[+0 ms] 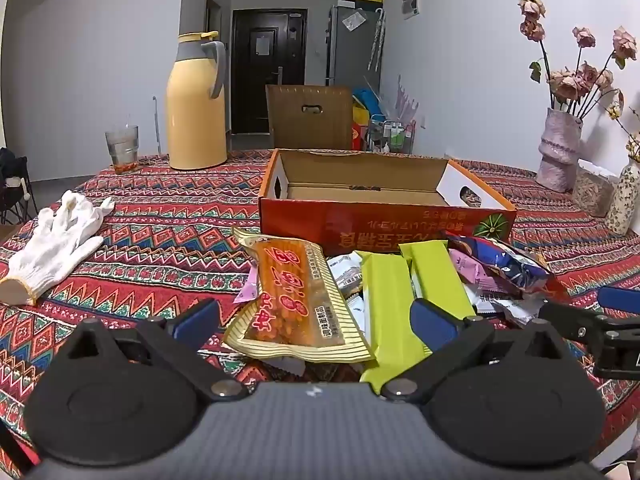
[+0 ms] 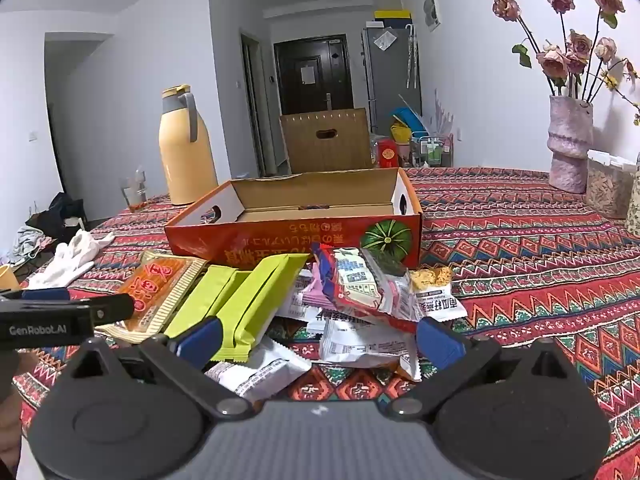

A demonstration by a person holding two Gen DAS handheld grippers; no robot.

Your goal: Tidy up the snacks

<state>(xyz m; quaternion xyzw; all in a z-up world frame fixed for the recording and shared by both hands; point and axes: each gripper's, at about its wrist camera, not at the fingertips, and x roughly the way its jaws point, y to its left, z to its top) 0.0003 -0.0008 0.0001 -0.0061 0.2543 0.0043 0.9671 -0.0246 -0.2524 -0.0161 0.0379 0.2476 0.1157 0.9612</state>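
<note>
- Open orange cardboard box (image 1: 384, 216) is set empty behind the heap, presumably to receive it.
- Loose pile of foil snack packets (image 2: 352, 300) lies on the patterned tablecloth (image 2: 520, 272), just before the box.
- Left gripper (image 1: 316, 320) and right gripper (image 2: 320, 338) are held spread wide over the pile, nothing grasped.

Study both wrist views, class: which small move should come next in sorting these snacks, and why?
Probably lower the open left gripper onto the orange packet and close. The packet lies on top of the pile, right between the spread fingers; nothing is held yet, and the orange cardboard box behind the pile stands empty.
</note>
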